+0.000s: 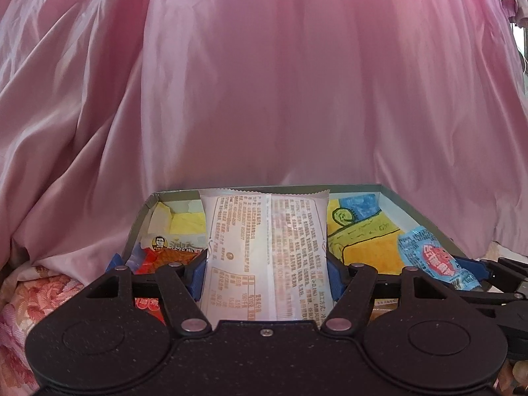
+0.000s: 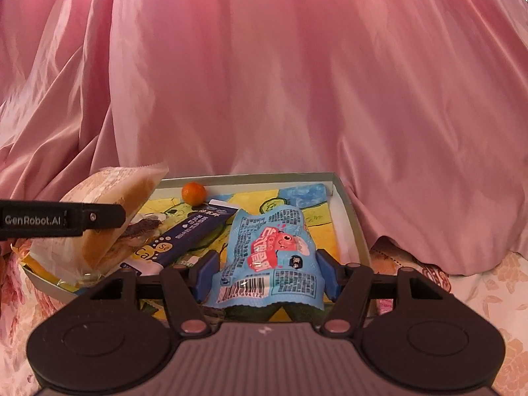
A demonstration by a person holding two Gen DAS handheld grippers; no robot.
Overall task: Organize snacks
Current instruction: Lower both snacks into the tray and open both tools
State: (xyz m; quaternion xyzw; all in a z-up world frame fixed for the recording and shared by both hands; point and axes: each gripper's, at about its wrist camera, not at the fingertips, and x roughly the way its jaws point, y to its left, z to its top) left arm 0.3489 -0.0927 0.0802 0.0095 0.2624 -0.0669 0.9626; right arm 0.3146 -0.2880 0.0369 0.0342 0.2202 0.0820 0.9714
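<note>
1. Fingers of the left gripper (image 1: 265,272) pinched a white snack packet (image 1: 264,250) from both sides, its printed back facing the camera; the gripper pointed forward and somewhat downward over a shallow box (image 1: 425,221), and the packet's far end reached the box's back wall.
2. Fingers of the right gripper (image 2: 267,275) pinched a blue snack pouch (image 2: 272,257) between their blue pads, barcode end nearest the camera; this gripper was pitched down in the same way, holding the pouch over the box's drawn-on floor (image 2: 316,227).
3. From the right wrist view, the left gripper's black finger (image 2: 62,219) crossed in from the left edge, with its packet showing a bread-like filling (image 2: 112,204) above the box's left part.
4. Inside the box lay a dark blue tube-shaped pack (image 2: 184,237) and a small orange fruit (image 2: 193,193) by the back wall; a red-and-orange packet (image 1: 165,254) sat at the left, seen from the left wrist view.
5. Pink cloth (image 1: 264,82) hung behind the box; floral fabric (image 2: 478,293) lay beneath it.
</note>
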